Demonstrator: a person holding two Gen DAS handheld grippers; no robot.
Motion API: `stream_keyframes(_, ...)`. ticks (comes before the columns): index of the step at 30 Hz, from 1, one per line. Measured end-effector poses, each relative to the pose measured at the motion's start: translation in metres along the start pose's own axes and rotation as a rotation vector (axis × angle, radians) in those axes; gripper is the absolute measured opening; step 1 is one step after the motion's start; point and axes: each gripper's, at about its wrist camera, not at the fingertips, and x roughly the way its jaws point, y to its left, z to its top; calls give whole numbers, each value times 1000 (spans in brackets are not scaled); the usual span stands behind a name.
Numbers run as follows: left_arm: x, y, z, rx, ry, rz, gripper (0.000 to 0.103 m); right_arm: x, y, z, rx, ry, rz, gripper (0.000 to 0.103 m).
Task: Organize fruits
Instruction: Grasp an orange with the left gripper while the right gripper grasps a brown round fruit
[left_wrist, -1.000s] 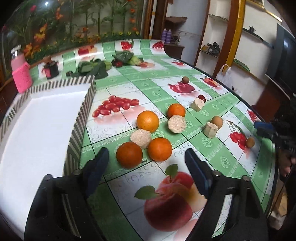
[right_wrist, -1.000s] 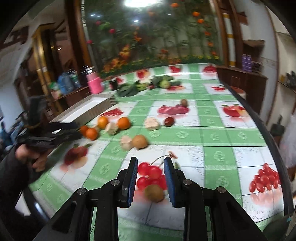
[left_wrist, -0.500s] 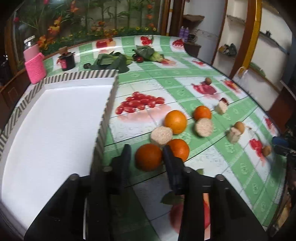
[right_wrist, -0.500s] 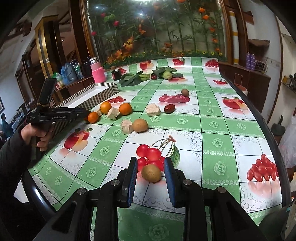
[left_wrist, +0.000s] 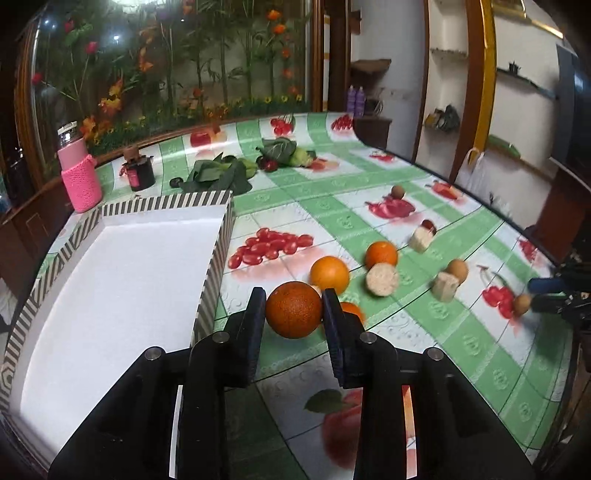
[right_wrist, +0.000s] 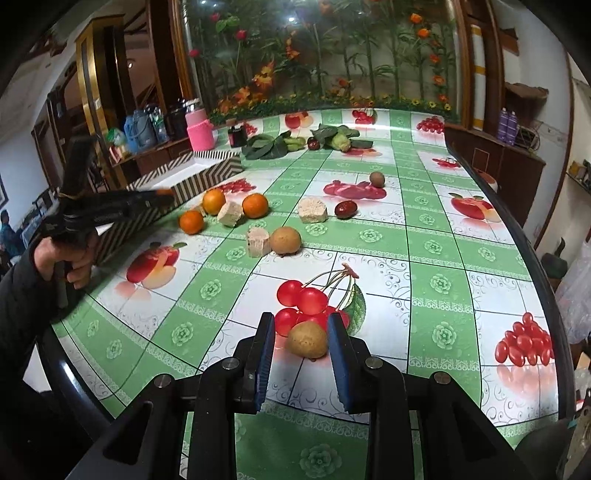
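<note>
- Orange (left_wrist: 293, 309), dark-skinned, sits pinched between the left gripper (left_wrist: 293, 314) pads, lifted clear of the tablecloth (left_wrist: 369, 206) by the look of it, just right of the striped tray (left_wrist: 218, 254) wall.
- We judge the step in hand as carry-and-drop into the tray, whose white floor shows no fruit yet.
- To do it well: we hold the squeeze steady, go up over the tray wall rather than across it, and let go low so the fruit doesn't roll.
- Round, firm peel, so we keep the pads on its widest line; off-centre it may squirt out.
- Three more oranges (left_wrist: 329, 274) and pale cut chunks (left_wrist: 382, 279) lie close behind; we swing left, away from them.
- Right gripper (right_wrist: 301, 341) fingers straddle a small brown fruit (right_wrist: 307, 339) on the printed cherries; gaps show on both sides, so it is not gripped.
- We close there only once centred, since it sits near the table edge (right_wrist: 546, 280) and a nudge could send it off.
- Other loose fruit (right_wrist: 285, 240) waits mid-table.
</note>
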Motion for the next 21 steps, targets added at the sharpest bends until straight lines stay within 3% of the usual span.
stream_keyframes(7, -1, 20, 0, -113, -2, -60, 30, 20, 6, 7, -33, 85, -36, 28)
stream_keyframes(11, -2, 19, 0, -107, -4, -65, 30, 29, 8, 5, -48, 137, -82, 28)
stream_keyframes(16, -6, 18, -1, -104, -23, -70, 30, 21, 8, 10, -38, 90, -113, 24)
stream_keyframes(21, -9, 22, -1, -127, -36, -75, 30, 16, 23, 33, -64, 28, -90, 24)
